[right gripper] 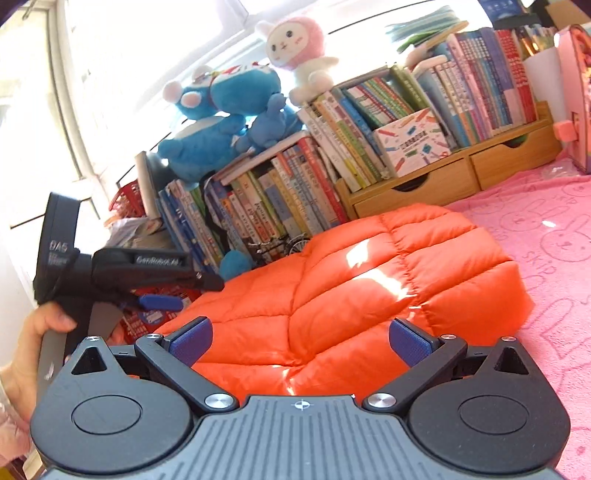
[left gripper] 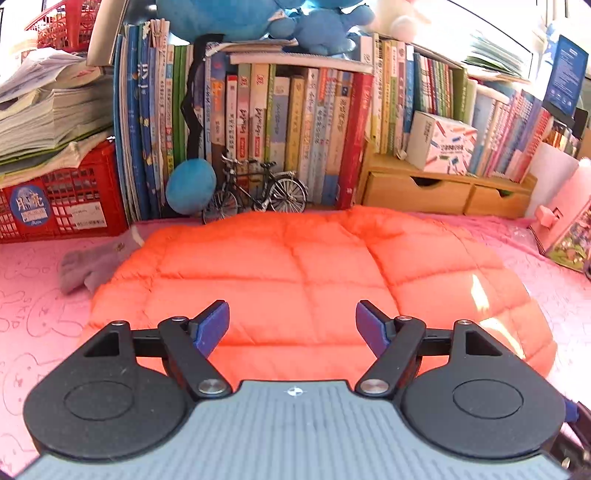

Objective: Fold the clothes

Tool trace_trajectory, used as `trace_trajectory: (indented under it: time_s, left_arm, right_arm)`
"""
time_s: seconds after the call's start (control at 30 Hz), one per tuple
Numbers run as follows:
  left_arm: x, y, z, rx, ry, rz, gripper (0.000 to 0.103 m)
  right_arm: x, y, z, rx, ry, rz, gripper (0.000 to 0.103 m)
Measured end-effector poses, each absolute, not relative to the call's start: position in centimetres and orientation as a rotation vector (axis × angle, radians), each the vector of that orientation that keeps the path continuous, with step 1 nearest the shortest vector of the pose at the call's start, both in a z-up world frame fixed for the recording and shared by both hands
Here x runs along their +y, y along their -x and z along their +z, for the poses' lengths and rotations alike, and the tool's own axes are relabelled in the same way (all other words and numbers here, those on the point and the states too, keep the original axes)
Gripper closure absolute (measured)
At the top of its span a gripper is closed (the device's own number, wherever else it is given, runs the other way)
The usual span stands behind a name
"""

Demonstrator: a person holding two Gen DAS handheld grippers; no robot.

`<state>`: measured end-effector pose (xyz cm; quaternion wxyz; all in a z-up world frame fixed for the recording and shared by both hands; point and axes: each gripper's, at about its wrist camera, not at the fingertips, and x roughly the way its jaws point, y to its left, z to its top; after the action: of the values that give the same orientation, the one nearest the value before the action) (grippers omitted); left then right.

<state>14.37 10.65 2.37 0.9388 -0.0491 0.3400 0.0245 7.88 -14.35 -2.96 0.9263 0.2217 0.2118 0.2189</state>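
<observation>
I could not see the near edge of the jacket [left gripper: 295, 266]; my left gripper's [left gripper: 292, 326] body covered it, and the right gripper [right gripper: 301, 343] hid it in the other view too. The glove [left gripper: 88, 266] lay partly tucked under the jacket's left side. The toy bike's [left gripper: 255, 188] wheels sank behind the jacket. Book [left gripper: 295, 125] spines were too blurred for me to read. The blue plush [left gripper: 258, 18] was cut off by the top edge. The hand [right gripper: 33, 354] ran off the left edge
</observation>
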Motion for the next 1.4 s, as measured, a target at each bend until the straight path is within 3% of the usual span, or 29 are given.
trace_trajectory:
  time_s: [0.2, 0.7, 1.2, 1.4]
  left_arm:
    - [7.8, -12.5, 0.1, 0.714, 0.016, 0.011, 0.02]
    - [5.1, -13.1, -3.9, 0.759, -0.116, 0.052, 0.0]
    - [5.0, -12.3, -5.1, 0.692, -0.114, 0.058, 0.0]
    - [5.1, -12.1, -5.4, 0.672, -0.11, 0.055, 0.0]
  right_arm:
    - [-18.1, -8.2, -4.9, 0.451, -0.603, 0.261, 0.0]
    - [-18.9, -9.8, -7.5, 0.549, -0.661, 0.221, 0.0]
    - [-16.3, -11.1, -6.8, 0.598, -0.483, 0.175, 0.0]
    - [-17.3, -10.7, -7.7, 0.532, -0.604, 0.177, 0.0]
